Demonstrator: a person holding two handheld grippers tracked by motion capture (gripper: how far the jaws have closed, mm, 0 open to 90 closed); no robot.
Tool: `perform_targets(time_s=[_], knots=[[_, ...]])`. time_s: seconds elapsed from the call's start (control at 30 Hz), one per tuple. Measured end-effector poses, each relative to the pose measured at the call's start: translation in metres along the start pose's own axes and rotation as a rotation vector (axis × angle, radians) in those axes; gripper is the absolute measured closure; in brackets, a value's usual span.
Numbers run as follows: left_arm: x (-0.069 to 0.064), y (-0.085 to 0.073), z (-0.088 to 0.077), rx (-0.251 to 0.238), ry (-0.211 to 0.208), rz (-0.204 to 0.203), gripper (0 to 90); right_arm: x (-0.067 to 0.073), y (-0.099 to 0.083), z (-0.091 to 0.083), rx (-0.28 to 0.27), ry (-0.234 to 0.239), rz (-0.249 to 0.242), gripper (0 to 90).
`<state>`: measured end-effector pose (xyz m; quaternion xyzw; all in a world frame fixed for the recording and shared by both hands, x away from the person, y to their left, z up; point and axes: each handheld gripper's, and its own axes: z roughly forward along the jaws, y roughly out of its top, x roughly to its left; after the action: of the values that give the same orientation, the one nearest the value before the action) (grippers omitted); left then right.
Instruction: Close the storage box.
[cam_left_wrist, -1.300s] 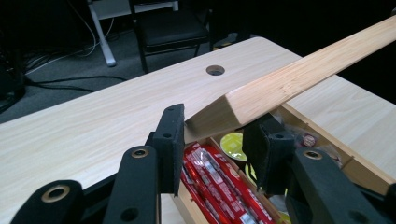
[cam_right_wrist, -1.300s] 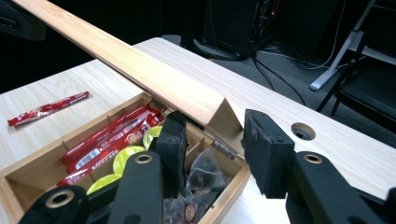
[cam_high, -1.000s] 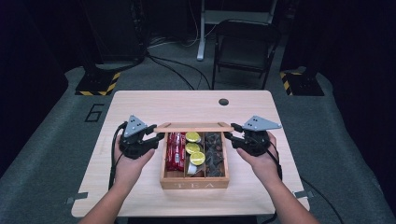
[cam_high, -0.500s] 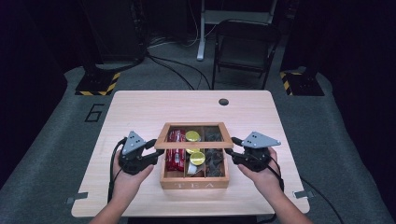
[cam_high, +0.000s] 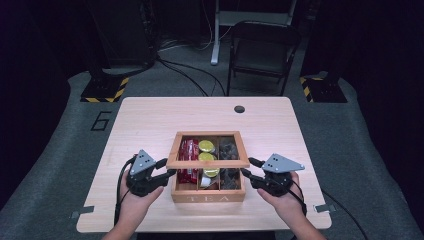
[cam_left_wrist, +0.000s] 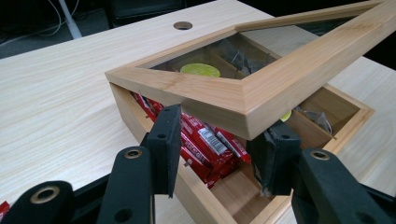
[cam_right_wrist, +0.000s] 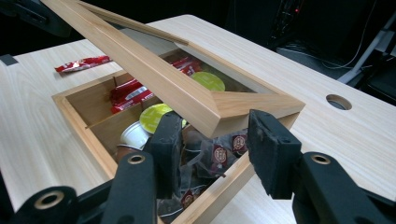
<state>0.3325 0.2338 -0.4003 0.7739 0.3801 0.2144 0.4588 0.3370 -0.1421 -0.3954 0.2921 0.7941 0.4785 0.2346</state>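
Nearest the person, the left gripper (cam_high: 167, 173) and right gripper (cam_high: 246, 173) each have a front corner of the glazed wooden lid (cam_high: 207, 163) between their jaws, though whether the pads press it I cannot tell; the lid is held half raised over the wooden tea box (cam_high: 208, 194). The box sits on the near middle of a pale wood-grain table (cam_high: 150, 120), which has a round cable hole (cam_high: 239, 109) near its far edge. Beyond lie grey floor (cam_high: 65, 145), a dark folding chair (cam_high: 262, 47) and trailing cables (cam_high: 185, 67) in a dim room.
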Motion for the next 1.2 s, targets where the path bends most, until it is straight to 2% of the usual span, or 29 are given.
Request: perform_targets(time_s=[0.2,0.3,0.43,0.57,0.7,0.73,0.9,1.07,1.1,1.2], knots=[[-0.004,-0.008,0.000,0.000,0.011,0.013,55.6,0.004,-0.005,-0.003,0.002,0.015,0.002,55.8],[-0.005,-0.014,0.001,0.004,0.010,0.011,55.7,0.006,-0.011,-0.004,0.033,0.022,0.005,58.4],[-0.007,-0.023,0.003,0.016,0.001,0.005,55.6,0.007,-0.018,-0.004,0.053,0.040,0.009,61.1],[-0.006,-0.032,0.005,0.019,-0.018,0.024,55.3,0.009,-0.024,-0.003,0.067,0.050,0.013,61.4],[-0.006,-0.038,0.006,0.023,-0.022,0.013,54.9,0.012,-0.029,-0.002,0.070,0.046,0.034,61.6],[-0.007,-0.039,0.006,0.027,-0.023,0.013,55.0,0.012,-0.030,-0.002,0.078,0.054,0.026,61.6],[-0.008,-0.044,0.006,0.032,-0.026,0.026,55.0,0.014,-0.036,-0.002,0.073,0.051,0.029,61.7],[-0.009,-0.051,0.008,0.066,-0.038,0.021,55.0,0.016,-0.041,-0.001,0.076,0.054,0.041,62.8],[-0.010,-0.055,0.010,0.074,-0.041,0.012,55.0,0.016,-0.041,-0.002,0.056,0.066,0.034,63.3],[-0.011,-0.057,0.012,0.082,-0.038,0.020,55.0,0.019,-0.042,0.001,0.060,0.061,0.019,61.7]])
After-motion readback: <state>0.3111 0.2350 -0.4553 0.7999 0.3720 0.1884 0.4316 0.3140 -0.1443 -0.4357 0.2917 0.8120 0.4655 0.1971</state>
